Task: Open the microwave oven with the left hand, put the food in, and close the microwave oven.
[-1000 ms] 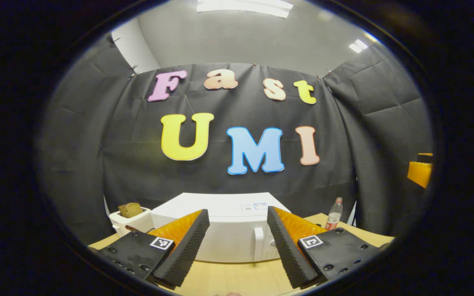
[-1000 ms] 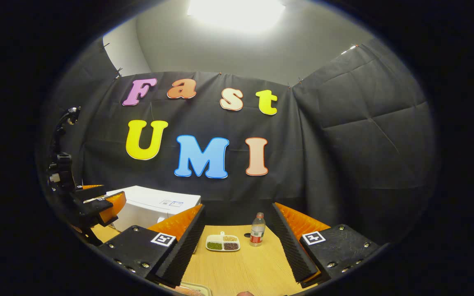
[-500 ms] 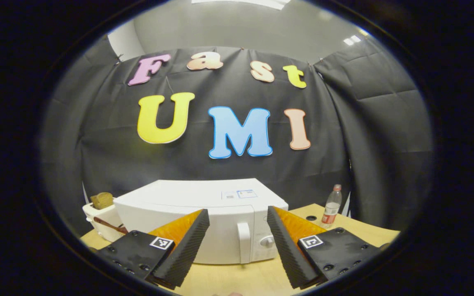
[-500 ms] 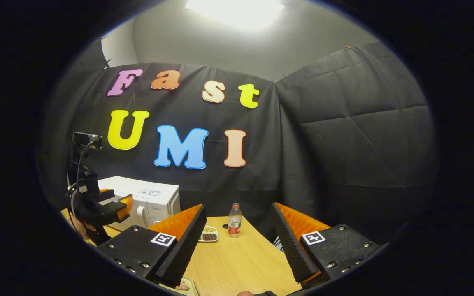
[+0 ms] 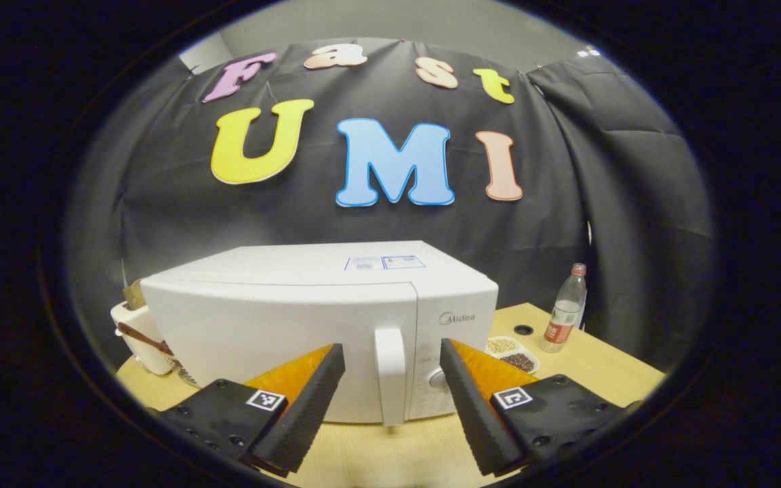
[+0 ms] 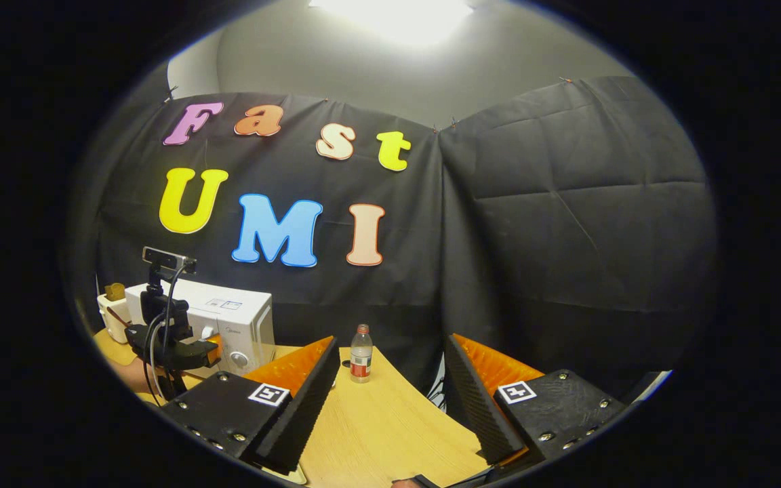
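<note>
Status: I'm at the very start, nothing done yet. The white box-shaped microwave oven (image 5: 316, 325) sits on the light wooden table (image 5: 397, 454) with its door shut, and its white vertical bar handle (image 5: 390, 376) is dead ahead of my left gripper (image 5: 390, 403), framed between the two fingers. Fingers are spread wide, handle in the gap but not pinched; I judge there's air between tips and door, though depth is hard to read through the fisheye. Right gripper (image 6: 390, 400) is also spread wide, holding nothing, hovering above the table well to the right of the oven, aimed at the black cloth. From there I see the left gripper (image 6: 204, 352) up at the oven front (image 6: 245, 332). Left to do: grab handle, swing door open, load food, close door, i.e. everything. Food: best candidate I can see is the small white divided dish of grains (image 5: 512, 352) just right of the oven, near the clear plastic bottle with red label (image 5: 563, 318); can't confirm that's the intended item. Something pale is clipped at the bottom edge of the right gripper view under the left finger; too cut off to identify. White toaster with a brown slice (image 5: 136, 325) sits behind the oven's left side, mostly hidden. Oven interior unseen. The control knob (image 5: 436, 379) is partly behind my right finger.
</note>
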